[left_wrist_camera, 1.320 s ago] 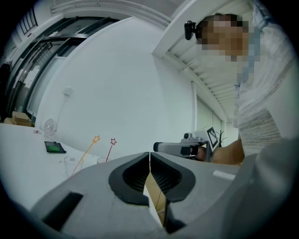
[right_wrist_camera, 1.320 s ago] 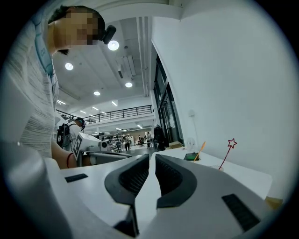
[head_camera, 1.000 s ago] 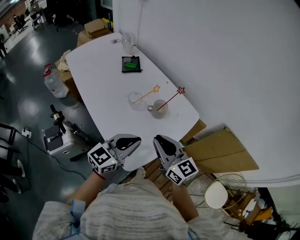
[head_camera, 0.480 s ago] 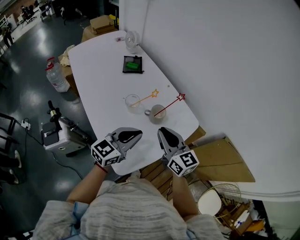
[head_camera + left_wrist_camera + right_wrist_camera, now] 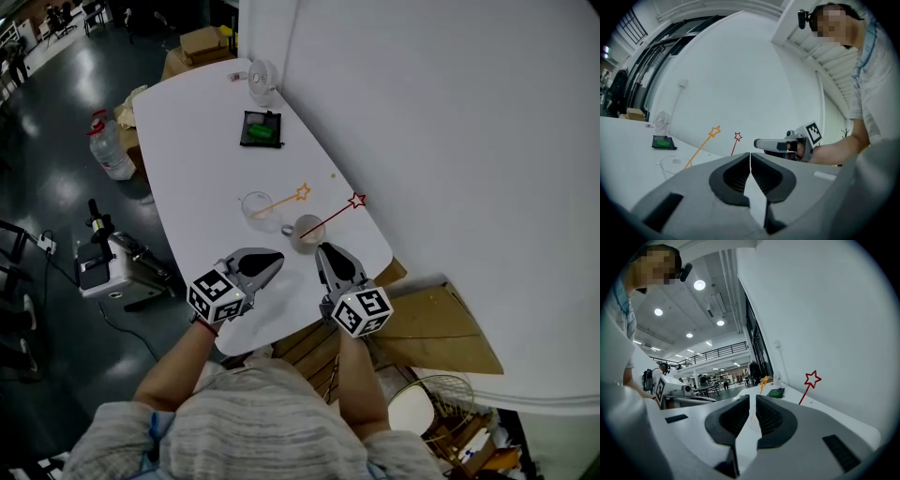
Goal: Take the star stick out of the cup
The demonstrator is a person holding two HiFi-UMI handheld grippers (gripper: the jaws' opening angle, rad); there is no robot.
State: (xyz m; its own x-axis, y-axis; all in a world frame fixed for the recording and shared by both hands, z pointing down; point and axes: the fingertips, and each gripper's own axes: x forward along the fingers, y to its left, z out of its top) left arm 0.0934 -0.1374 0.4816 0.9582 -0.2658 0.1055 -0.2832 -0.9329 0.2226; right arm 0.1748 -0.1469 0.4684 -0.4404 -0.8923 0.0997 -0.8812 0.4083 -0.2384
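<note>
Head view, left to right. A water bottle (image 5: 108, 150) stands on the floor to the left of the white surface (image 5: 197, 159). The left gripper (image 5: 272, 264) is at the near end of the surface, jaws closed together with nothing between them, as its own view confirms. Beyond it, apart from its tip, stands a clear glass (image 5: 256, 206) holding an orange star stick (image 5: 281, 200), which leans to the right with its star clear of the rim. Farther back lie a black tray (image 5: 262, 128) with a green item in it and a small fan (image 5: 262, 78) at the far end. Just right of the glass stands a grey cup (image 5: 305, 232) holding the red star stick (image 5: 333, 214), which also leans right, its star out over the surface's right edge. The right gripper (image 5: 324, 253) is close behind the cup on the near side, tip pointed toward it but not touching cup or stick. Its jaws are also pressed together and empty. In the right gripper view the red star shows up and to the right of the jaws. Neither stick is in contact with either gripper; both remain seated in their vessels.
</note>
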